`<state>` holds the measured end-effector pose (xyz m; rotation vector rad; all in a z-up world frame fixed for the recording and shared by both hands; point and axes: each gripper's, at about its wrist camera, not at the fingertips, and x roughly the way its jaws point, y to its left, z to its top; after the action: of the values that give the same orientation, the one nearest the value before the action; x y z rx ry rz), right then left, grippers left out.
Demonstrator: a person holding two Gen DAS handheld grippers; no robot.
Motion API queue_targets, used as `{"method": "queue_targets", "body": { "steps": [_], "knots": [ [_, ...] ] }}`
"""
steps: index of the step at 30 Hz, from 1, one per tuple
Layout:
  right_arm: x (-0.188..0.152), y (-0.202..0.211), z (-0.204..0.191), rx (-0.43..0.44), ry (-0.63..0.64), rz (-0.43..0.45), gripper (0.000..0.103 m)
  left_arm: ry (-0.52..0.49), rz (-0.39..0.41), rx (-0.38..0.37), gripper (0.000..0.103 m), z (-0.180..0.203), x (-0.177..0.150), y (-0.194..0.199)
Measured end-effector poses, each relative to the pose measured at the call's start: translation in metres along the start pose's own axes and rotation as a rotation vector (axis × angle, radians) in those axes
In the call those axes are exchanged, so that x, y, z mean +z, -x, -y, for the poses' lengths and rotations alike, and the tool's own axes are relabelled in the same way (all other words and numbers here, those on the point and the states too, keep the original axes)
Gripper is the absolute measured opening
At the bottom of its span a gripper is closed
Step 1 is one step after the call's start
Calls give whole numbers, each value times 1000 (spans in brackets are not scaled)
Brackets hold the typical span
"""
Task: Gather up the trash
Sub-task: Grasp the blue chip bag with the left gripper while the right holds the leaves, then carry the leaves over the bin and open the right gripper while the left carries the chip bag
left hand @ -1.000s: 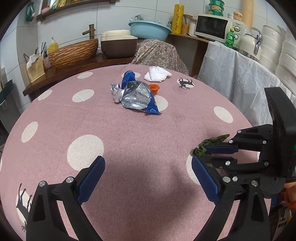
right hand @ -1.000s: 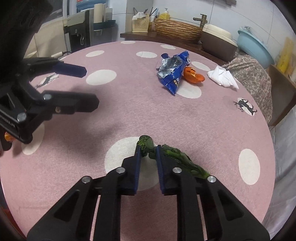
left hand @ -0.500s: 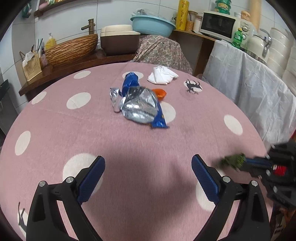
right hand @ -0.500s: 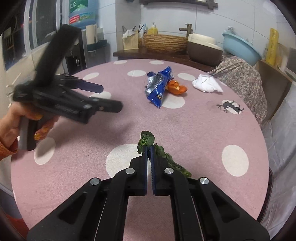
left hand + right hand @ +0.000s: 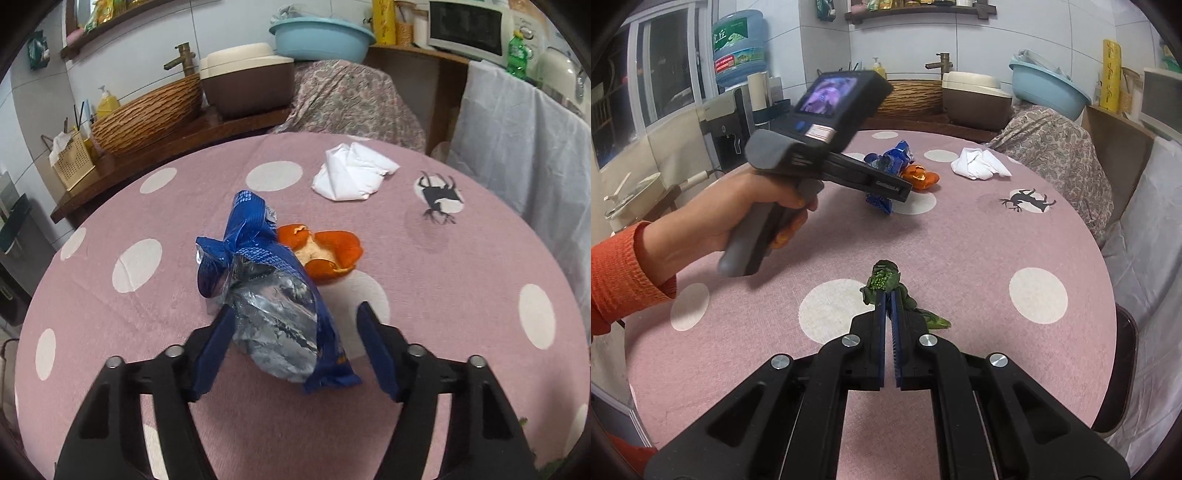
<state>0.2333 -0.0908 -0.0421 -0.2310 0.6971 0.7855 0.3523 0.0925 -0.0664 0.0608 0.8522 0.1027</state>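
Left wrist: gripper point(image 5: 295, 328) straddling snack bag point(image 5: 273, 295)

On the table: one chip bag point(image 5: 273, 295), one orange peel point(image 5: 325, 254), one white tissue point(image 5: 352, 171), one leafy green scrap point(image 5: 886, 282) (pinched), and two grippers point(image 5: 295, 325) point(image 5: 889, 295).

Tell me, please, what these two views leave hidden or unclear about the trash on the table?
- Orange peel: its near side sits behind the snack bag in the left wrist view.
- Snack bag: mostly covered by the left claw in the right wrist view.
- Green vegetable scrap: its middle is hidden inside the shut right claw.
- No bin appears in either view.
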Motion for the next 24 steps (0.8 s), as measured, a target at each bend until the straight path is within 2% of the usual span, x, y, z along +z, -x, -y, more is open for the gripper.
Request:
{"method": "queue_targets", "body": {
  "steps": [2, 4, 7, 18, 24],
  "knots": [
    [-1, 1, 1, 2, -4, 4, 4, 10, -14, 12, 33, -2, 0, -5],
    [-2, 3, 2, 6, -11, 12, 4, 43, -29, -1, 18, -8, -4, -5],
    [-2, 7, 4, 19, -26, 26, 4, 64, -14, -24, 11, -14, -12, 5],
    [-4, 23, 13, 56, -73, 85, 3, 44, 104, -114, 9, -18, -51, 78],
    [-3, 42, 22, 55, -95, 132, 3, 5, 153, -178, 9, 0, -59, 113]
  ]
}}
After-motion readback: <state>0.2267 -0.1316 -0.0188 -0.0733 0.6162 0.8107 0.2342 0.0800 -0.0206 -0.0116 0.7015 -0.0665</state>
